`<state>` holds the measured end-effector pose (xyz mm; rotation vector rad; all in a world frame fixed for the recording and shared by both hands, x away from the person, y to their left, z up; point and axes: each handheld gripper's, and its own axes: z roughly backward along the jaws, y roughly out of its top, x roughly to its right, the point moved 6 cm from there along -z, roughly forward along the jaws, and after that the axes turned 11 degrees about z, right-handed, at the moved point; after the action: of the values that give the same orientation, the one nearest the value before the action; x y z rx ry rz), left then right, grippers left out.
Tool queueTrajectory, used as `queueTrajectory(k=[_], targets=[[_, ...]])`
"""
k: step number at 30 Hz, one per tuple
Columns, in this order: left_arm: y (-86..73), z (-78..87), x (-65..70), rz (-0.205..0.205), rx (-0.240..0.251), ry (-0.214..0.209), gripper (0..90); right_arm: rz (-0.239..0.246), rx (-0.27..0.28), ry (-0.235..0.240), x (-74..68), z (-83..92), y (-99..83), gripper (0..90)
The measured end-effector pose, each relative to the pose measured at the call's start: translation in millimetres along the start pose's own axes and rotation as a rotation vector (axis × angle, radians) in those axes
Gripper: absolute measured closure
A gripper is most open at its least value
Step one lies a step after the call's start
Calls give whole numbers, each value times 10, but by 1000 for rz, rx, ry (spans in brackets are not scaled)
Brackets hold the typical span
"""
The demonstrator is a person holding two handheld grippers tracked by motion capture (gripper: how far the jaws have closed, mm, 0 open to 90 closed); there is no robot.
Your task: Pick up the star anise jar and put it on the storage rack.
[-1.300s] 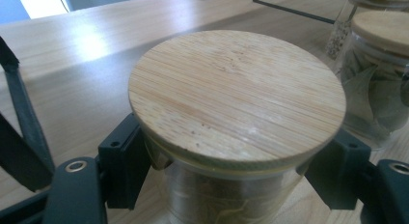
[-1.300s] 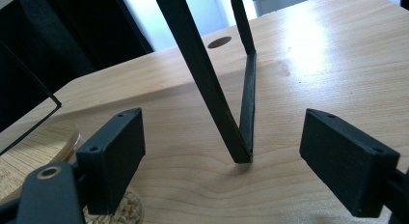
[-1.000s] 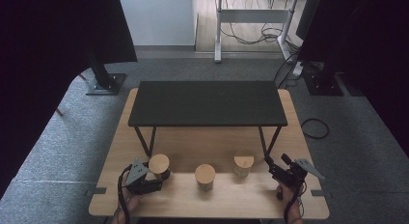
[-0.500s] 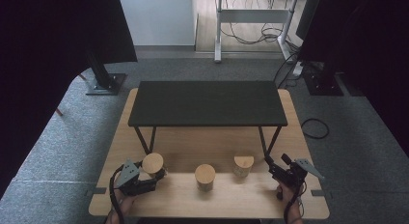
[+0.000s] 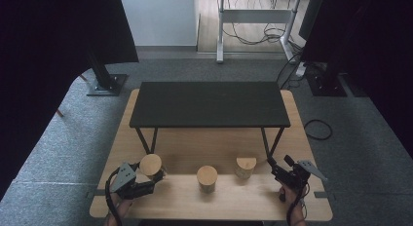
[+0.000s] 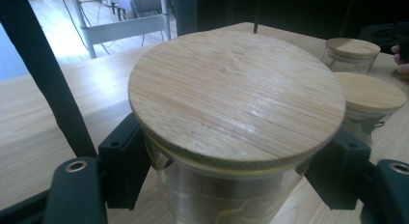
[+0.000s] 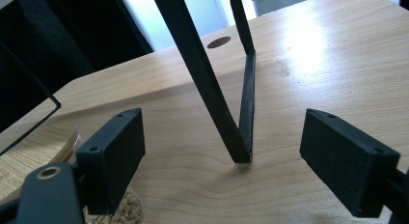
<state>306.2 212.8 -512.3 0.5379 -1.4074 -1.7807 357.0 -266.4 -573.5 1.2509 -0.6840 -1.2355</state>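
Observation:
A glass jar with a round bamboo lid (image 6: 236, 93) sits between the jaws of my left gripper (image 6: 236, 180), whose pads press on its glass sides. In the high view this jar (image 5: 150, 164) is at the table's front left, tilted, with the left gripper (image 5: 155, 177) just behind it. A second lidded jar (image 5: 207, 177) stands at the front centre and a third (image 5: 246, 166) to its right. My right gripper (image 5: 273, 166) rests at the front right, open with nothing between its pads (image 7: 115, 147). It points at a black shelf leg (image 7: 212, 89).
A low black shelf (image 5: 209, 104) on thin angled legs stands across the middle of the wooden table (image 5: 195, 148). The third jar's lid (image 7: 43, 147) sits close beside the right gripper's left jaw. Grey carpet surrounds the table.
My left gripper has carried its jar a little to the left and slightly upward. The right gripper and the other two jars have stayed put.

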Motion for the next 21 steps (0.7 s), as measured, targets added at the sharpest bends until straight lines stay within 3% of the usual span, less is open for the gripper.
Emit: queueTrajectory(k=[7,14,21], targets=[[61,38,24,3,14,-5,255,-1,0,-1,0,0,0,155],[104,33,113,-24,5,-14,255,-6,5,-4,5,5,1,154],[209,66,204,-54,30,-14,255,-14,9,-5,13,12,1,151]])
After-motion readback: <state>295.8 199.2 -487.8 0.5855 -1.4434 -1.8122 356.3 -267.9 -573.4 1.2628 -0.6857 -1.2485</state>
